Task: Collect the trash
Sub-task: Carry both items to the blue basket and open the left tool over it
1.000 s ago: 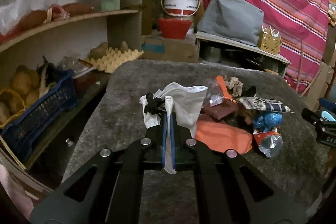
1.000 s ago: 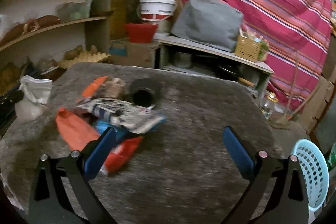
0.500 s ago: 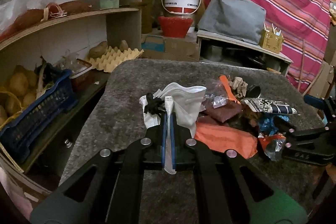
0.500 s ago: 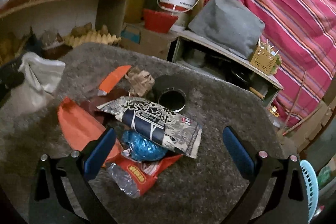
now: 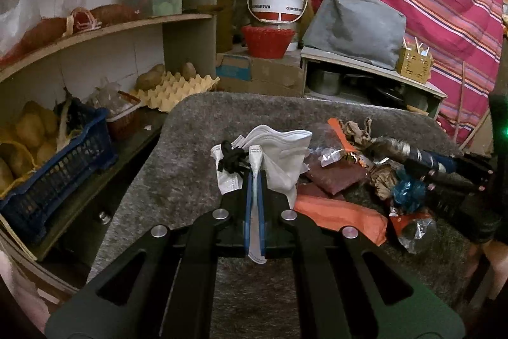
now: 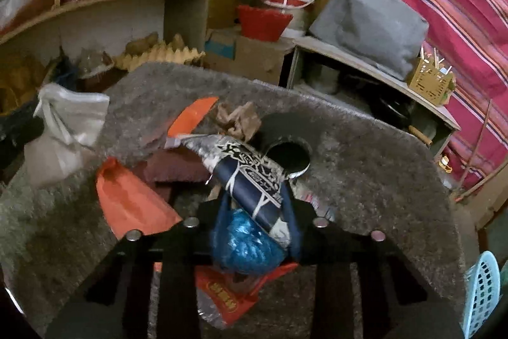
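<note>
We are pinching the white woven sack's (image 5: 279, 154) rim between left fingers (image 5: 254, 180); right fingers (image 6: 287, 208) are clamping the black-and-white printed wrapper (image 6: 244, 167), lying diagonally rightward of the sack

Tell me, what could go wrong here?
The right gripper has closed on a dark wrapper and a blue one together; one may slip out when lifted. Lifting could also drag the red wrapper off the table. The left gripper pinches only the bag's edge.
</note>
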